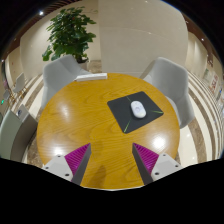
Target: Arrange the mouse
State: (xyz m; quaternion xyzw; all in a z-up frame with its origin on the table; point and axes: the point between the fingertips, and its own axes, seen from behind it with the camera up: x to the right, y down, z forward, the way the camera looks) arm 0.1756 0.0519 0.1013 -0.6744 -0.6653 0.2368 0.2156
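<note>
A white mouse [137, 108] lies on a dark grey mouse mat [136, 111] on the far right part of a round wooden table [90, 125]. My gripper [112, 160] is open and empty above the table's near side. Its fingers [73, 160] with magenta pads stand wide apart with bare wood between them. The mouse is beyond the fingers and to the right, well apart from them.
Two grey chairs stand at the table's far side, one at the left [62, 70] and one at the right [168, 80]. A potted green plant [70, 35] stands behind them. A third chair edge [14, 125] shows at the left.
</note>
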